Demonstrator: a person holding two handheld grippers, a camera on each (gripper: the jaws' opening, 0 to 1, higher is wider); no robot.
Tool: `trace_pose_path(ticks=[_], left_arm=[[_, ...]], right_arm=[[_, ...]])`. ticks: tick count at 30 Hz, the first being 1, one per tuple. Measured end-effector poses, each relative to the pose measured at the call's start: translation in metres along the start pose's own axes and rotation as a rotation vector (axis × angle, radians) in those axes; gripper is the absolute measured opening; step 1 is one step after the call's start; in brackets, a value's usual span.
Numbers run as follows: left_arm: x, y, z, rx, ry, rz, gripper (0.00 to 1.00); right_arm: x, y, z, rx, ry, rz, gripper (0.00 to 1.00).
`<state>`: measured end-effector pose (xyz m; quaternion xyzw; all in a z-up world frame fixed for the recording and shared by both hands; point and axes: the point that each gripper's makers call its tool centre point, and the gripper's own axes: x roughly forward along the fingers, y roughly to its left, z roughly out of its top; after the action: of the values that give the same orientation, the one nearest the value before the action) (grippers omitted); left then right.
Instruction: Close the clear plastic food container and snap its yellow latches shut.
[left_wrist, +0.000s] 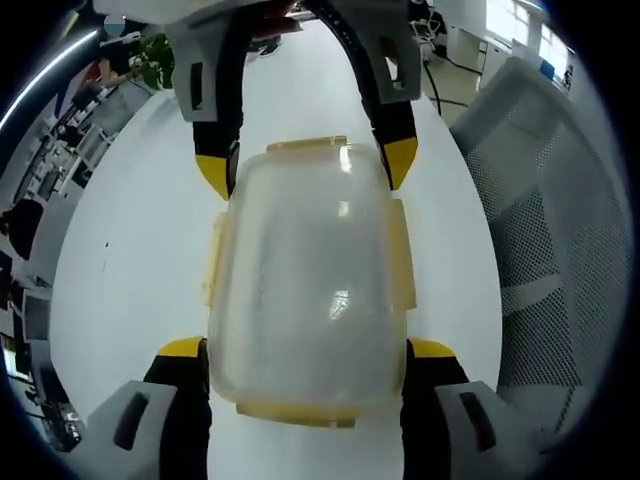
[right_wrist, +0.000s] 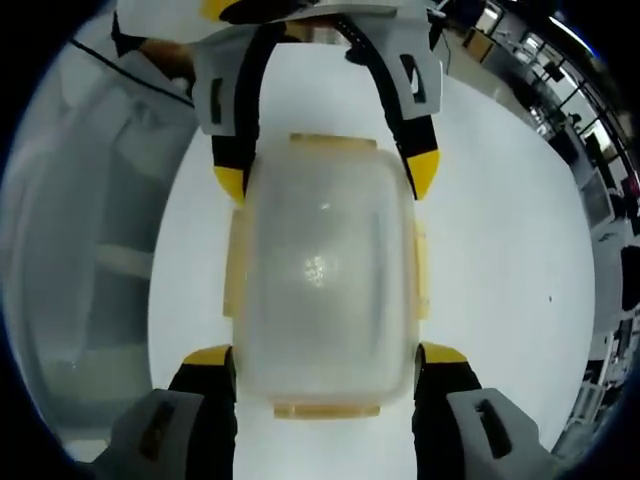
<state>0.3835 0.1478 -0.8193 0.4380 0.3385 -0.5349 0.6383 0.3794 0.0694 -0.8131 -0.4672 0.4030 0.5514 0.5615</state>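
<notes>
Clear plastic, cloudy where the light hits it, makes up the container (left_wrist: 305, 285) that lies on a white table (left_wrist: 130, 240), with its lid on and pale yellow latches (left_wrist: 403, 255) along all four edges. In the left gripper view the left gripper (left_wrist: 307, 350) rises from the bottom with its jaws spread wide, one yellow tip at each side of the container's near end, touching or just beside the walls (I cannot tell whether they press). From the top of that view the right gripper (left_wrist: 307, 170) comes in from the far end, its yellow tips at the far corners, one on each side. The right gripper view gives the same layout from the other end: the right gripper (right_wrist: 325, 358) straddles the near end of the container (right_wrist: 325, 280) with jaws wide apart, and the left gripper (right_wrist: 327, 178) brackets the far end from above. The latches (right_wrist: 325, 408) at both short ends and along the long sides appear to lie flat against the walls, though the blur leaves it unclear whether they are snapped. A grey mesh chair (left_wrist: 545, 230) stands beside the table in the left gripper view, and desks show beyond.
</notes>
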Motion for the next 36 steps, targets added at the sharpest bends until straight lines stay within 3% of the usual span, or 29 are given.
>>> trace_pose_path(ticks=[36], left_arm=[[0.011, 0.036, 0.001, 0.003, 0.003, -0.005, 0.8]], right_arm=[[0.002, -0.035, -0.005, 0.011, 0.006, -0.006, 0.71]])
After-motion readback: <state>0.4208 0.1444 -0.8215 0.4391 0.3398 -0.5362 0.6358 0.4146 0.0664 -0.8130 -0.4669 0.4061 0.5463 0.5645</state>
